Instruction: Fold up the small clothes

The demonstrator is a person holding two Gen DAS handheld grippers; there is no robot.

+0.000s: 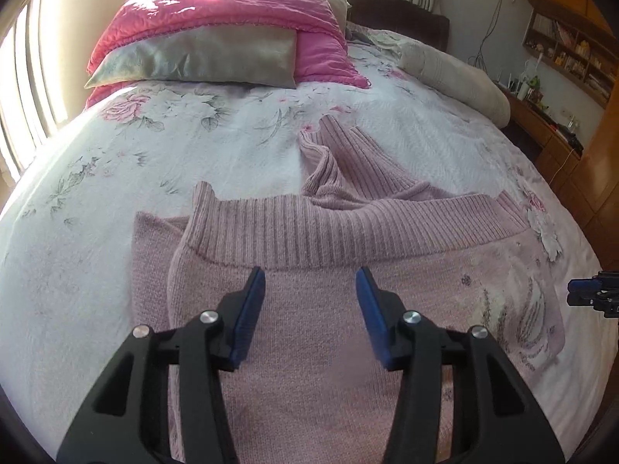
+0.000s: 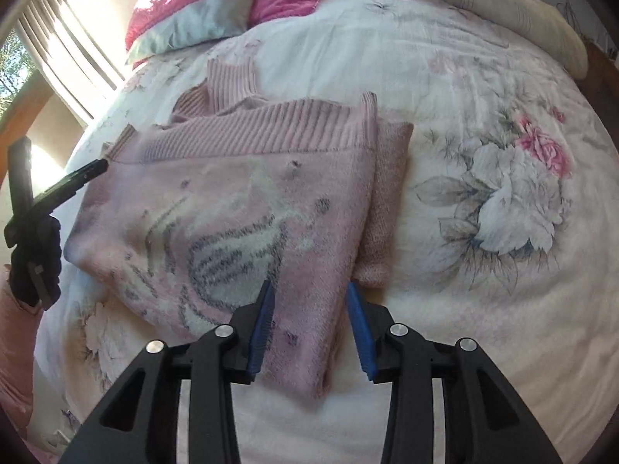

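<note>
Both grippers (image 1: 310, 270) (image 2: 308, 286) gape empty over the folded pink ribbed-hem sweater (image 2: 240, 201).

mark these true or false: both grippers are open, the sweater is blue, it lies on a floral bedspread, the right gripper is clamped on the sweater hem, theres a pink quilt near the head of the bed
1. Both grippers are open. True: the left gripper and the right gripper each show a clear gap between the blue pads.
2. The sweater is blue. False: the sweater is pale pink knit.
3. It lies on a floral bedspread. True: the bedspread is white with printed roses.
4. The right gripper is clamped on the hem. False: its jaws stand apart over the sweater's edge, gripping nothing.
5. A pink quilt lies near the head of the bed. True: the pink quilt is piled there with a grey pillow.
</note>
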